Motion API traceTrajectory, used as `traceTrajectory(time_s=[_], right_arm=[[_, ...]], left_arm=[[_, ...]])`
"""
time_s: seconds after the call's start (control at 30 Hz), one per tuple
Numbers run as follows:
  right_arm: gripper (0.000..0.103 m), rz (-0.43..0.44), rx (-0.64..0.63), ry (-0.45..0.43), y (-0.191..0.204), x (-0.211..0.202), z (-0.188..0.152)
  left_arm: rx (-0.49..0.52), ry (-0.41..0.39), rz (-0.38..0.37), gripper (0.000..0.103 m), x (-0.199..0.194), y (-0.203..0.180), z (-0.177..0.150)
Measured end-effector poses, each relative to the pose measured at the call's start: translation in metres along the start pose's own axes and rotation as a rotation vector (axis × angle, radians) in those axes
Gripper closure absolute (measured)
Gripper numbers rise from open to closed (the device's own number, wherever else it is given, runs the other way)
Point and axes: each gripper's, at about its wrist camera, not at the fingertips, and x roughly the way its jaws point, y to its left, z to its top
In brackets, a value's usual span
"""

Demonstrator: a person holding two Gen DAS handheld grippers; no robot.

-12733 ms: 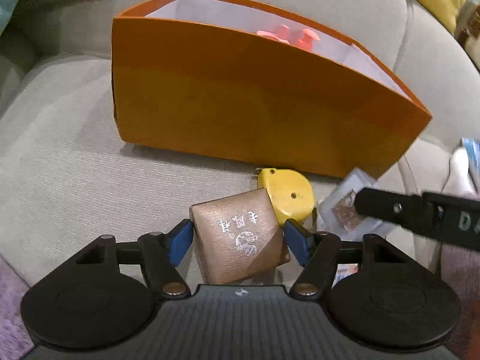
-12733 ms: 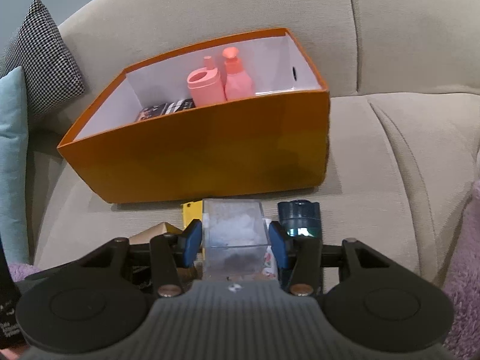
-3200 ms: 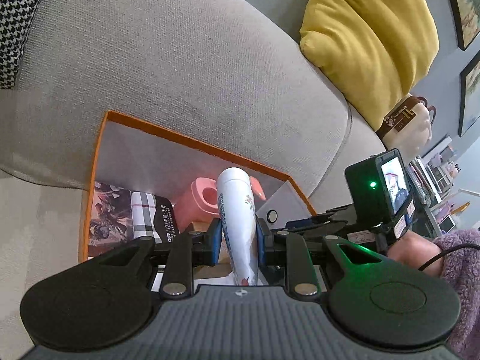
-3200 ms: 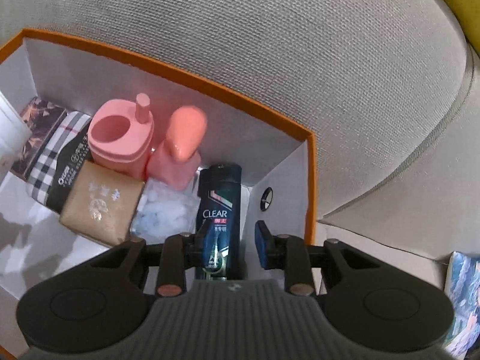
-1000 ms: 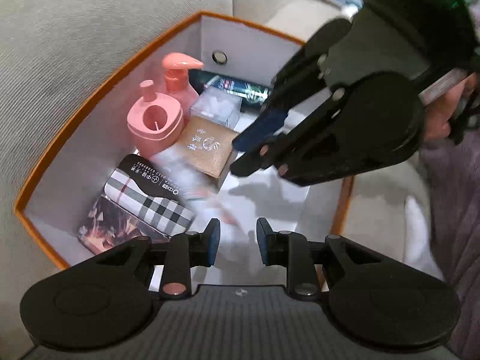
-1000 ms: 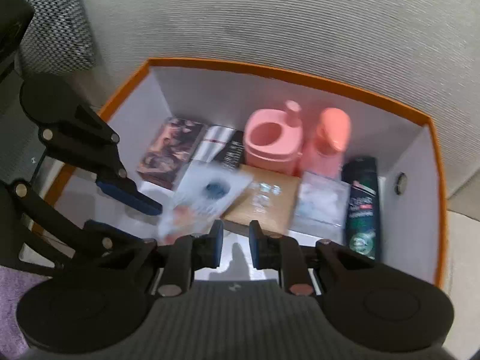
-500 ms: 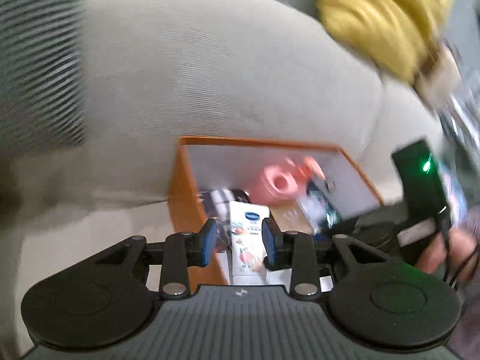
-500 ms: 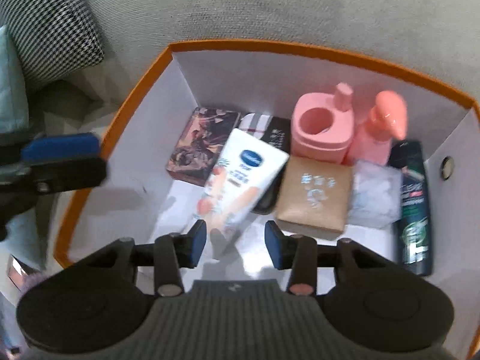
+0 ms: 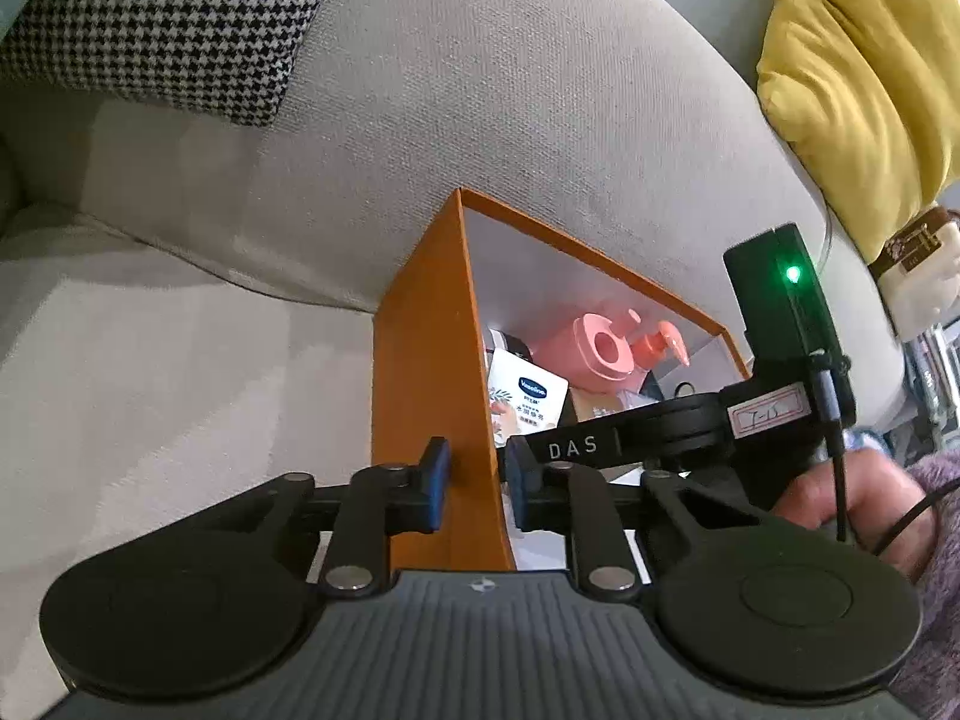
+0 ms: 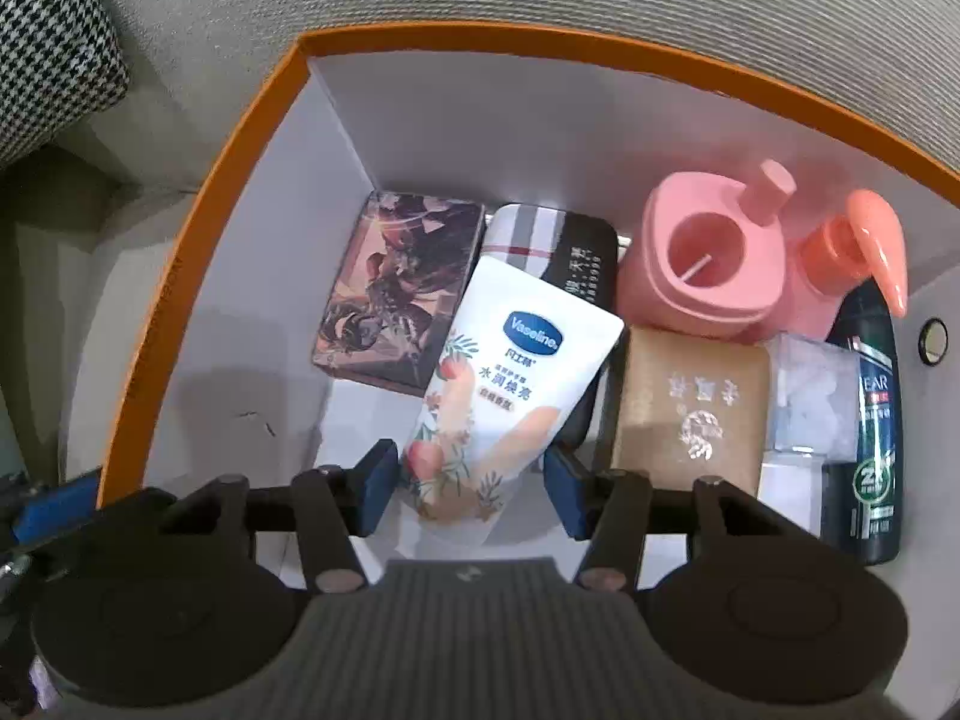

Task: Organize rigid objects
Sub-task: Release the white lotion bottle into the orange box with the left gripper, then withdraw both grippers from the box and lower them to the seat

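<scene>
A: Where is the Vaseline tube (image 10: 510, 384) w.r.t. the right gripper (image 10: 471, 489)?
B: In the right wrist view it lies in the lower middle, inside the orange box (image 10: 198, 252), tilted, its cap end between the two blue pads. The pads stand apart and I see small gaps on both sides, so no grip; the jaws have just been opening. The tube leans over the plaid box (image 10: 552, 252) and sits beside the brown box (image 10: 690, 408).
A: And the left gripper (image 9: 471, 489)?
B: Lower middle of the left wrist view. Its jaws have just been closing and are nearly together, w/ the box's orange side wall between them; if the pads press it, I cannot tell.
A: Pose?
B: Right one points steeply down into the box. A hand (image 9: 852, 498) w/ a purple sleeve (image 9: 936, 540) holds it, at right of the left view.
A: Surface, room?
B: Box stands on a grey sofa (image 9: 480, 90). Houndstooth cushion (image 9: 156, 18) upper left, yellow cushion (image 9: 864, 72) upper right.
</scene>
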Motion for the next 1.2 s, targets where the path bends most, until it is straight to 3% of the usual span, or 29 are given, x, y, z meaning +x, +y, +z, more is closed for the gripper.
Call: traceTrajectory(time_s=[0.13,0.33,0.4,0.47,0.5,0.63,0.8,0.9,1.0,1.07,1.2], right_arm=[[0.053,-0.028,-0.135,-0.008,0.01,-0.006,-0.006],[0.054,-0.098,-0.619,-0.015,0.04,-0.012,-0.029],[0.063,-0.088,-0.749,-0.01,0.045,-0.015,-0.034],[0.08,-0.036,-0.851,0.006,0.049,-0.022,-0.034],[0.08,-0.038,-0.88,0.028,0.048,-0.024,-0.031],[0.078,-0.08,-0.925,0.101,0.056,-0.017,-0.018],[0.074,-0.099,-0.898,0.06,0.058,-0.01,-0.017],[0.066,-0.1,-0.934,0.049,0.058,-0.002,-0.02],[0.064,-0.113,-0.986,0.028,0.061,-0.006,-0.026],[0.059,-0.091,-0.969,-0.013,0.061,-0.014,-0.024],[0.06,-0.059,-0.914,-0.03,0.06,-0.014,-0.018]], left_arm=[[-0.001,0.003,-0.012,0.084,0.0,0.003,-0.005],[-0.001,0.003,-0.013,0.084,-0.002,0.003,-0.007],[-0.005,0.013,-0.01,0.084,-0.001,0.003,-0.006],[-0.01,0.01,-0.017,0.084,-0.001,0.004,-0.005],[-0.02,0.013,-0.021,0.084,-0.001,0.005,-0.005],[-0.019,0.016,-0.019,0.084,-0.001,0.005,-0.004],[-0.026,0.017,-0.022,0.084,-0.001,0.005,-0.003],[-0.023,0.018,-0.023,0.084,-0.001,0.005,-0.003],[-0.018,0.019,-0.022,0.084,-0.001,0.005,-0.003],[-0.012,0.02,-0.019,0.084,-0.001,0.004,-0.004],[-0.011,0.019,-0.015,0.084,-0.002,0.002,-0.003]])
